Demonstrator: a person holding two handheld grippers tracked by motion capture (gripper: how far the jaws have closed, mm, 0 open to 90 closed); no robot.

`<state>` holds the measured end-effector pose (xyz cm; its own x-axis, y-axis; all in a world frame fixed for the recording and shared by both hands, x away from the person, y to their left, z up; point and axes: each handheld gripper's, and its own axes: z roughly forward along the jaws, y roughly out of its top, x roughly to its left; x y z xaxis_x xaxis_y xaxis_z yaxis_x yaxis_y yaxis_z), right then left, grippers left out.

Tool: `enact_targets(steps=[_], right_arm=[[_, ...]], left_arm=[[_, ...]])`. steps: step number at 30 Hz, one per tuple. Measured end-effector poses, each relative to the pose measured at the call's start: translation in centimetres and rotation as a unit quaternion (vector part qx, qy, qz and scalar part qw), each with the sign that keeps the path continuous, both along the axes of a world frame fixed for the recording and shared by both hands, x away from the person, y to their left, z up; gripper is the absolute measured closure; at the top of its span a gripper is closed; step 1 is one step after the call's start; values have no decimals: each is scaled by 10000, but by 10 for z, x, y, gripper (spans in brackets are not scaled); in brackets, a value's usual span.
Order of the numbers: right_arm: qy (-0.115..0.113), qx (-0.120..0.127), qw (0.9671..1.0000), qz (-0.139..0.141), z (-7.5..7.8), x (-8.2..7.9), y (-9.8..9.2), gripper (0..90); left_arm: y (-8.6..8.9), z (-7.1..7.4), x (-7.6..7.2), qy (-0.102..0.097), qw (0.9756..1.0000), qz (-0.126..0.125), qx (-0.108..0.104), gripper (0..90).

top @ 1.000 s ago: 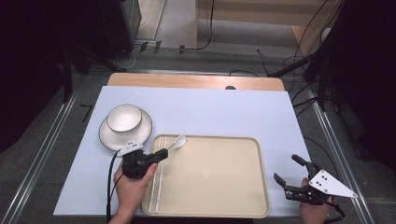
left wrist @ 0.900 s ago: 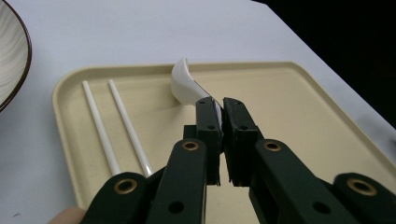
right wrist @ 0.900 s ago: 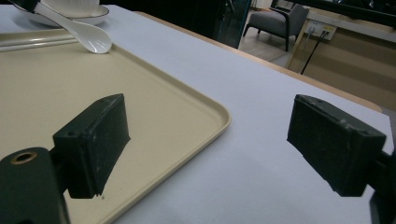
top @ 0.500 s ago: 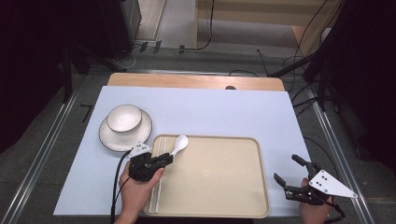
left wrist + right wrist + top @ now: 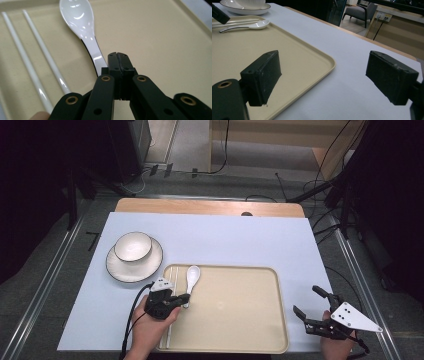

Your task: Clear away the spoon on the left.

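Note:
A white ceramic spoon (image 5: 192, 276) (image 5: 80, 20) lies in the beige tray (image 5: 240, 320) (image 5: 162, 37), bowl end away from me, next to two white chopsticks (image 5: 172, 285) (image 5: 37, 57). My left gripper (image 5: 184, 301) (image 5: 117, 56) is low over the tray at the spoon's handle end. Its jaws have just been closing and now press flat together with nothing between them; the handle tip lies just left of them. My right gripper (image 5: 306, 300) (image 5: 327, 75) hovers at the tray's right edge, open and holding nothing.
A white bowl (image 5: 133, 246) sits on a dark-rimmed plate (image 5: 150, 270) (image 5: 244, 10) left of and behind the tray. The pale blue mat (image 5: 225, 240) covers the table; a wooden edge (image 5: 210, 207) runs along the far side.
My left gripper has shifted right over the tray. The spoon has turned, so its handle now points toward the near edge. The right gripper has stayed put.

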<state>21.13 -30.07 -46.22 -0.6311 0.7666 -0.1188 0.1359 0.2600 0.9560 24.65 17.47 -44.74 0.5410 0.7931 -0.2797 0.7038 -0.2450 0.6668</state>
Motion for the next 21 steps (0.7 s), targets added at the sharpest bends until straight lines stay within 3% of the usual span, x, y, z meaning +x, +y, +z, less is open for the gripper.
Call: enact_targets(steps=[4, 7, 12, 21], right_arm=[[1, 0, 10000, 6, 0, 0, 0, 130], [-10, 6, 10000, 15, 0, 0, -1, 130], [-19, -2, 10000, 22, 0, 1, 1, 130], [-23, 14, 10000, 15, 0, 1, 1, 130]], left_arm=[[-6, -3, -6, 68, 9997, -165, 194, 900], [-8, -5, -6, 100, 9996, -172, 188, 900], [-16, -4, 6, 85, 9995, -124, 263, 900], [-24, -4, 37, 258, 9989, 49, 386, 900]])
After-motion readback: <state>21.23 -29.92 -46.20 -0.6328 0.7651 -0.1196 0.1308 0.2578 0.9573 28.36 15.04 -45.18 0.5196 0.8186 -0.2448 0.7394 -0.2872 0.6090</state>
